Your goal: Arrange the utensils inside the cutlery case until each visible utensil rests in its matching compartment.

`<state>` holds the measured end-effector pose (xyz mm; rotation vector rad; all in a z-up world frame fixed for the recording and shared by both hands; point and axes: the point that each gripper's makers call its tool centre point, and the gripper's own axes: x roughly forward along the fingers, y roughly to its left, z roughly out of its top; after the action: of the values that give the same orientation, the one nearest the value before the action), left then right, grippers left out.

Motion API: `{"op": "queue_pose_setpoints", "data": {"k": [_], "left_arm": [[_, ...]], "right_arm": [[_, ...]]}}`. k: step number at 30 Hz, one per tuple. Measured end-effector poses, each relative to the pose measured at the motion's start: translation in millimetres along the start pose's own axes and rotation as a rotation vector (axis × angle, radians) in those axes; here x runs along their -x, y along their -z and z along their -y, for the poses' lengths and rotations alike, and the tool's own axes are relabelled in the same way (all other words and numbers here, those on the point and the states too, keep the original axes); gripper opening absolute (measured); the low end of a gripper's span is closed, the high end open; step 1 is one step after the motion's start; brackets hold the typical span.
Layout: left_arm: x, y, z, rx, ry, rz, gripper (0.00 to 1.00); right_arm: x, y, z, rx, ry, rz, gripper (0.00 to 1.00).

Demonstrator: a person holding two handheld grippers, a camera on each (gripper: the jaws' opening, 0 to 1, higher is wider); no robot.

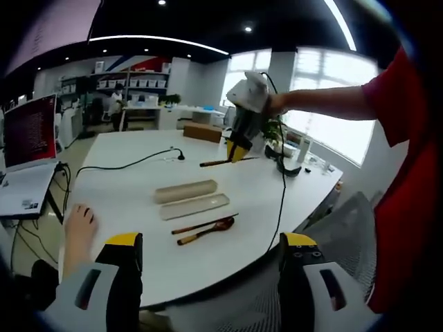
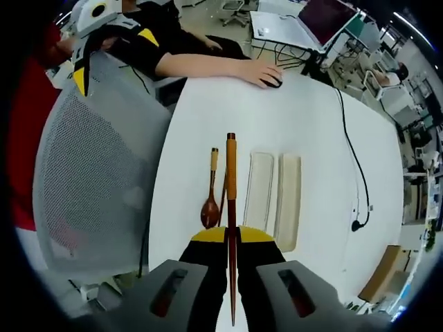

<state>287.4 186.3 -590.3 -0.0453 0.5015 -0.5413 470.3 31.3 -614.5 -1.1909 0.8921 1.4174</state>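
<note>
Left gripper view first: the left gripper (image 1: pixel 211 266) hangs low over the near edge of the white table (image 1: pixel 131 187), its 2 yellow-tipped jaws spread wide with nothing between them. Out on the tabletop lie the 2 halves of the cutlery case (image 1: pixel 185 191), the beige lid and the paler tray (image 1: pixel 195 205) just beside it, side by side and lengthwise. Just in front of the tray rest a wooden spoon (image 1: pixel 206 232) and a thin dark chopstick (image 1: pixel 204 224), close together, both outside the case. Higher up, the right gripper (image 1: pixel 239 149) is held in the air by a bare arm with a red sleeve (image 1: pixel 394 97), and a long wooden utensil (image 1: pixel 220 162) sticks out sideways from its jaws. A hand (image 1: pixel 78 228) rests at the table's left edge, and a black cable (image 1: pixel 124 166) snakes across the far side. Over to the right gripper view: the jaws here are pinched tight on that wooden utensil (image 2: pixel 230 207), which runs straight up the middle of the picture, high above the table (image 2: pixel 325 138). Below it sit the spoon (image 2: pixel 211 200), the tray (image 2: pixel 259 190) and the lid (image 2: pixel 288 197), all lined up parallel. A grey mesh chair back (image 2: pixel 97 180) stands at the left, and the left gripper (image 2: pixel 97 28) shows at the top left corner.
</note>
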Motion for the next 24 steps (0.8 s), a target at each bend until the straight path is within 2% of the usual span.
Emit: {"op": "queue_pose_setpoints", "data": {"k": [3,6,16,21,24], "left_arm": [[0.0,1.5,0.9,-0.007,0.002,-0.009,0.83],[-0.2,5.3,0.5,-0.008,0.001,-0.027,0.83],[-1.8,6.6,-1.4,-0.013,-0.005,-0.047,0.82],[-5.4,10.1,0.2,-0.010,0.007,-0.059,0.82],[-8.6,11.1,0.1,-0.009,0.017,-0.062,0.82]], "right_arm": [[9.8,-2.3,10.6,0.011,0.012,-0.006,0.00],[12.8,-7.5,19.7,-0.008,0.017,0.018,0.00],[1.1,-9.7,28.7,-0.006,0.018,0.015,0.00],[-8.6,-7.4,34.1,-0.037,0.015,0.019,0.00],[-12.9,-6.6,43.7,-0.054,0.058,0.027,0.00]]}}
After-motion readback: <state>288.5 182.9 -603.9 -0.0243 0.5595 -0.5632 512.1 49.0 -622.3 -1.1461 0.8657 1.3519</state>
